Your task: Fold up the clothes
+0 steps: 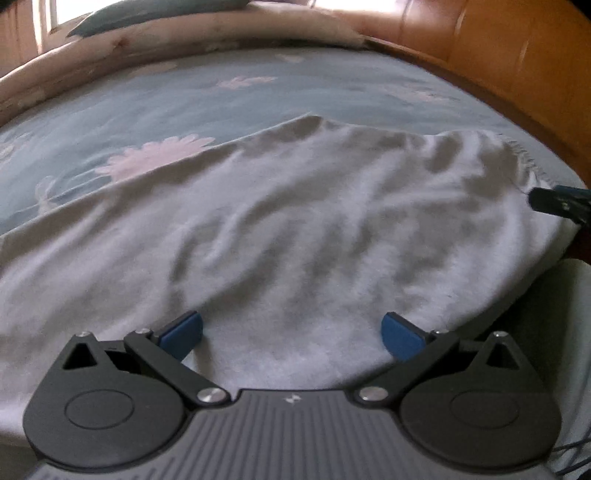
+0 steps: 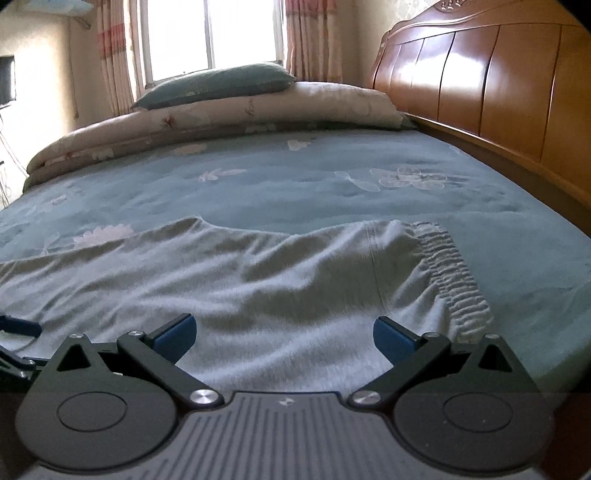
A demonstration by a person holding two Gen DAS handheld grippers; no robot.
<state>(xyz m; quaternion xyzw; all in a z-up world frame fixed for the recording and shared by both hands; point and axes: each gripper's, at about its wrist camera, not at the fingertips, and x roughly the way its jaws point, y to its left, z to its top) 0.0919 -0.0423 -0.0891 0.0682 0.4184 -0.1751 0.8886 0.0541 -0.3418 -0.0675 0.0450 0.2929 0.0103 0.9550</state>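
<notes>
Light grey trousers (image 1: 295, 229) lie spread across the blue flowered bedsheet (image 1: 155, 107), wrinkled in the middle. Their gathered elastic waistband (image 2: 454, 273) shows at the right in the right wrist view, with the grey cloth (image 2: 258, 288) running off to the left. My left gripper (image 1: 291, 336) hovers open over the near part of the cloth, blue pads wide apart, nothing between them. My right gripper (image 2: 284, 338) is likewise open above the cloth just left of the waistband. The right gripper's tip (image 1: 554, 205) shows at the right edge of the left wrist view.
A wooden headboard (image 2: 480, 103) runs along the right side of the bed. A rolled quilt (image 2: 221, 118) with a green pillow (image 2: 218, 85) on it lies at the far end, under a bright window (image 2: 210, 33). Bare sheet (image 2: 295, 184) stretches beyond the trousers.
</notes>
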